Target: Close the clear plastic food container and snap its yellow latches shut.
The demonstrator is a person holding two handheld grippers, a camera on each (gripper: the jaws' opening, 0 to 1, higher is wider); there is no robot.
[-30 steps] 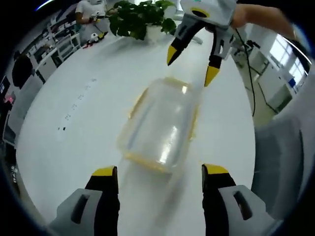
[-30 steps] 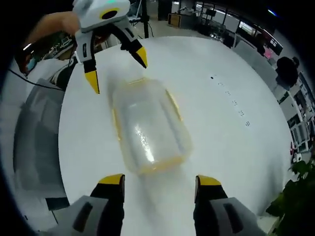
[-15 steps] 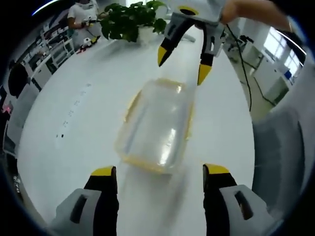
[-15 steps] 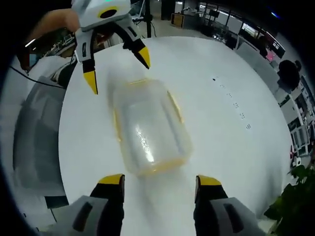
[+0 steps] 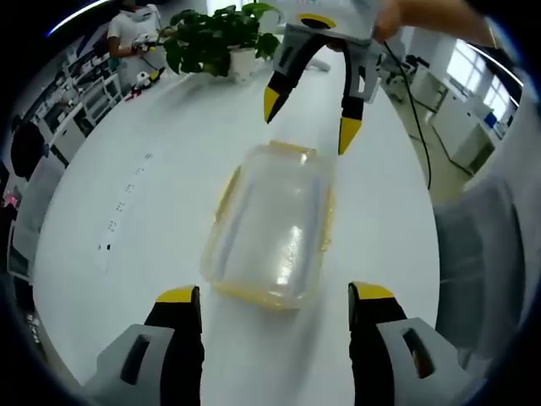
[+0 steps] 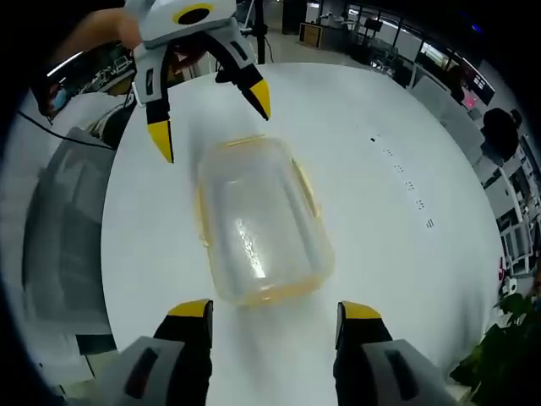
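A clear plastic food container (image 5: 270,227) with yellow latches lies lid-down on the white round table (image 5: 152,220). My left gripper (image 5: 275,298) stands open just short of the container's near end, touching nothing. Across it, my right gripper (image 5: 306,118) hangs open above the far end. In the right gripper view the same container (image 6: 258,222) lies ahead of my right gripper (image 6: 275,309), and the left gripper (image 6: 211,118) hovers open beyond it. A yellow latch (image 6: 306,188) runs along the container's side.
A potted green plant (image 5: 215,38) stands at the table's far edge, with a person (image 5: 131,25) behind it. Grey chairs (image 5: 482,254) sit by the table's right side. Small black marks (image 5: 122,203) dot the tabletop on the left.
The container has settled sharp and still. The right gripper has drifted slightly left over the container's far end; both stay open.
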